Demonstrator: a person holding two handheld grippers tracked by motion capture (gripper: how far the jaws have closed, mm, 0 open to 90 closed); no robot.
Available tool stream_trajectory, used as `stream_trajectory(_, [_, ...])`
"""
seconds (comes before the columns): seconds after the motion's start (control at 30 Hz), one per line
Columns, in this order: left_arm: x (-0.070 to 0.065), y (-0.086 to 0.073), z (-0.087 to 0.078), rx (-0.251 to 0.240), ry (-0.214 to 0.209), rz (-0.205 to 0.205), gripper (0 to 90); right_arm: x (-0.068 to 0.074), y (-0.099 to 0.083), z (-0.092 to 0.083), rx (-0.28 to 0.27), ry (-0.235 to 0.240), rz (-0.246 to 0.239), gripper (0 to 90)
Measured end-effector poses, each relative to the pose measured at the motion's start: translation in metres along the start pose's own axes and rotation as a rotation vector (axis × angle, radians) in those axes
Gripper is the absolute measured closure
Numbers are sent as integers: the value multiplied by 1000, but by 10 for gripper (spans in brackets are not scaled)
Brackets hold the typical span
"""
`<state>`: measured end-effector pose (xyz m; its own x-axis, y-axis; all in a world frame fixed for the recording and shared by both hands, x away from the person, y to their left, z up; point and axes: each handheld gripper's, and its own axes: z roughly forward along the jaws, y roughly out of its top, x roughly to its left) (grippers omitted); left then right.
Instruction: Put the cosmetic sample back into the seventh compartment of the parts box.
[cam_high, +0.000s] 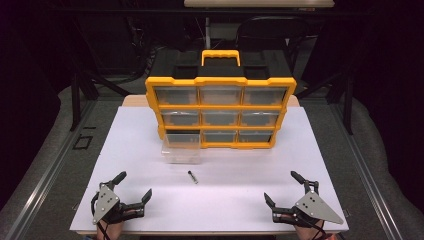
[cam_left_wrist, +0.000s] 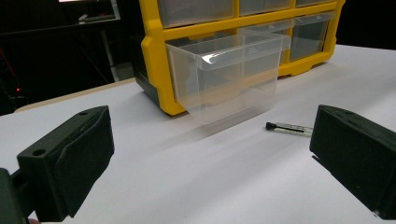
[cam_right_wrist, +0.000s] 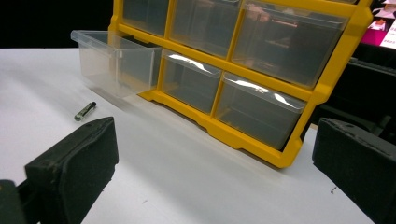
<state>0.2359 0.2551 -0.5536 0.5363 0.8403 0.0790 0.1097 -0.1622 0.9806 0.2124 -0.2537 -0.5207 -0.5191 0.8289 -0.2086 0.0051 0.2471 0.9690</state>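
Note:
A yellow organizer (cam_high: 220, 107) with clear drawers stands upright at the back of the white table (cam_high: 240, 195). Its bottom-left drawer (cam_high: 181, 148) is pulled out toward me; the drawer (cam_left_wrist: 229, 74) looks empty, and the drawer (cam_right_wrist: 114, 60) also sits at the upper left of the right gripper view. A small dark-tipped bolt (cam_high: 192, 176) lies on the table in front of the drawer; the bolt (cam_left_wrist: 288, 128) (cam_right_wrist: 85, 111) lies between both grippers' lines of sight. My left gripper (cam_high: 133, 186) rests open at the front left, my right gripper (cam_high: 283, 186) open at the front right. Both hold nothing.
The table's front edge runs just below both grippers. A black chair (cam_high: 265, 35) and dark stands sit behind the organizer. Grey floor and metal rails (cam_high: 50, 165) flank the table.

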Motion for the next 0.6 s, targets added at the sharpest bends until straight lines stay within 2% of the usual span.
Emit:
stream_trajectory(0.1, [0, 0, -1, 1, 6, -5, 0, 2, 0, 3, 8, 5, -6, 0])
stream_trajectory(0.27, [1, -1, -3, 3, 20, -8, 0, 11, 2, 16, 50, 39, -7, 0])
stream_trajectory(0.53, [3, -1, -2, 9, 16, -12, 0, 13, 3, 18, 56, 43, -6, 0])
stream_trajectory(0.57, [3, -1, -2, 9, 16, -12, 0, 24, 7, 30, 94, 60, -2, 0])
stream_trajectory(0.6, [3, -1, -2, 9, 12, -12, 0, 27, 8, 36, 117, 78, 1, 0])
